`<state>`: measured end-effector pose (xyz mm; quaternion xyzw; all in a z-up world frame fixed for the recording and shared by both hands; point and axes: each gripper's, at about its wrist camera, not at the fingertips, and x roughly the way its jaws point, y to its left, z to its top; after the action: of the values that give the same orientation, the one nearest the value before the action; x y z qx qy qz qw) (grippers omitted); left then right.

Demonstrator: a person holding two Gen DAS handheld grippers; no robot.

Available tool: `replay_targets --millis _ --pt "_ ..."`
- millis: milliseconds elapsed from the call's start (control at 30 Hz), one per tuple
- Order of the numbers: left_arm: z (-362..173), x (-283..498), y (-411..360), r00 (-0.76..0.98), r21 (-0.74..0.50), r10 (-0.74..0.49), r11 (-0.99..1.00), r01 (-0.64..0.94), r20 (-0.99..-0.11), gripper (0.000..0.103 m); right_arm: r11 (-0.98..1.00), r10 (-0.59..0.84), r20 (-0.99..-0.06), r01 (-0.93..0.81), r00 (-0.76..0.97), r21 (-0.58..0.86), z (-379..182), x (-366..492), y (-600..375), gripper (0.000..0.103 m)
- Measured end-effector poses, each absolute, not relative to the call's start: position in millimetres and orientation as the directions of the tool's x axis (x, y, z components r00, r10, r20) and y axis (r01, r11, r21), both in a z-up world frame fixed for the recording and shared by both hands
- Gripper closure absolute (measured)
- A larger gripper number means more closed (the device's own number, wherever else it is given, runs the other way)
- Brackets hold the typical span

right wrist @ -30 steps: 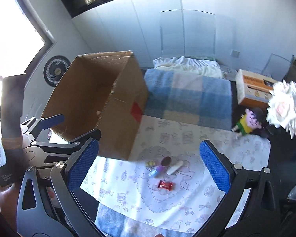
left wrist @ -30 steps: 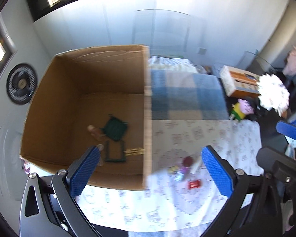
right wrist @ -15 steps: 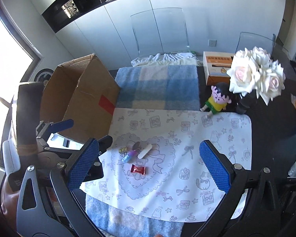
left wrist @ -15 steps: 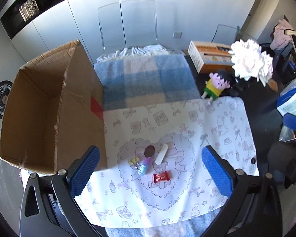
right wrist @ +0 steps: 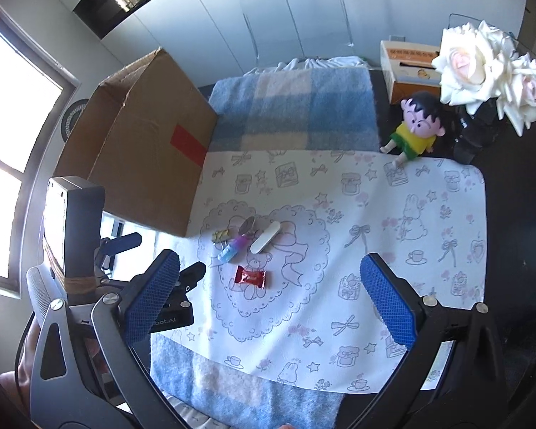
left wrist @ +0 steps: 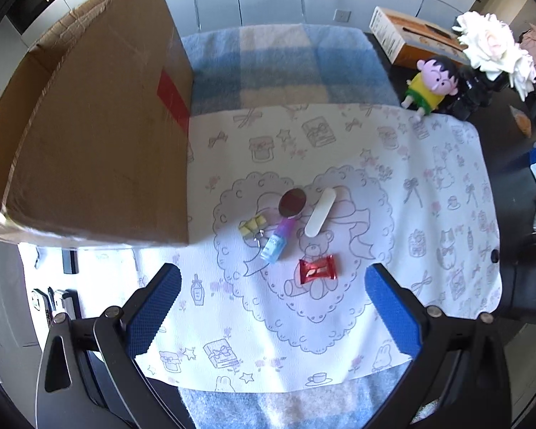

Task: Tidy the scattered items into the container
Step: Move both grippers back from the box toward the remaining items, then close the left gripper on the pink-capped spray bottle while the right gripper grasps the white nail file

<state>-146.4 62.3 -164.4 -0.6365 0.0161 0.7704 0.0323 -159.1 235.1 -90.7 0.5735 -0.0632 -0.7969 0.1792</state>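
A cardboard box (left wrist: 100, 136) stands at the left of the table, also in the right wrist view (right wrist: 139, 150). Small items lie together on the white printed cloth (left wrist: 428, 193): a red candy wrapper (left wrist: 318, 269), a white oblong stick (left wrist: 319, 211), a blue-purple tube (left wrist: 278, 238), a round dark mirror (left wrist: 292, 202) and a yellow clip (left wrist: 253, 228). The same cluster shows in the right wrist view, with the candy (right wrist: 251, 277) nearest. My left gripper (left wrist: 273, 314) is open and empty, just in front of the candy. My right gripper (right wrist: 269, 300) is open and empty, right of the items.
A cartoon doll (left wrist: 430, 85) sits at the cloth's far right corner, beside white roses (left wrist: 493, 50) and an orange carton (left wrist: 411, 37). A blue plaid blanket (left wrist: 286, 68) covers the table behind the cloth. The left gripper's body (right wrist: 78, 236) shows left in the right wrist view.
My left gripper has swung right, from over the box's open inside to over the scattered items, and come lower. My right gripper has also moved right and nearer to the cloth.
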Motion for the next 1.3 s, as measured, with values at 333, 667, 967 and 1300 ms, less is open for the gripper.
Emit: replay_targets --millis 333,667,967,1300 --pt "-204 -135 51 -0.11 -0.078 0.083 -0.996 -0.052 -0.99 0.049 -0.936 -0.313 -0.931 0.229 -0.188 0.268 -142 -168 219 0.017" --pt "-240 -147 41 -0.048 -0.11 0.111 -0.994 -0.026 -0.993 0.063 -0.925 -0.236 -0.969 0.322 -0.076 0.2 -200 -190 182 0.034" --pt "-266 -160 42 -0.014 -0.095 0.096 -0.995 -0.039 -0.995 0.063 -0.923 -0.217 -0.976 0.323 0.008 0.208 -240 -206 164 0.034" --pt "-282 -172 51 -0.008 -0.084 0.085 -0.995 -0.058 -0.996 0.063 -0.92 -0.204 -0.977 0.328 0.064 0.214 -269 -220 155 0.034"
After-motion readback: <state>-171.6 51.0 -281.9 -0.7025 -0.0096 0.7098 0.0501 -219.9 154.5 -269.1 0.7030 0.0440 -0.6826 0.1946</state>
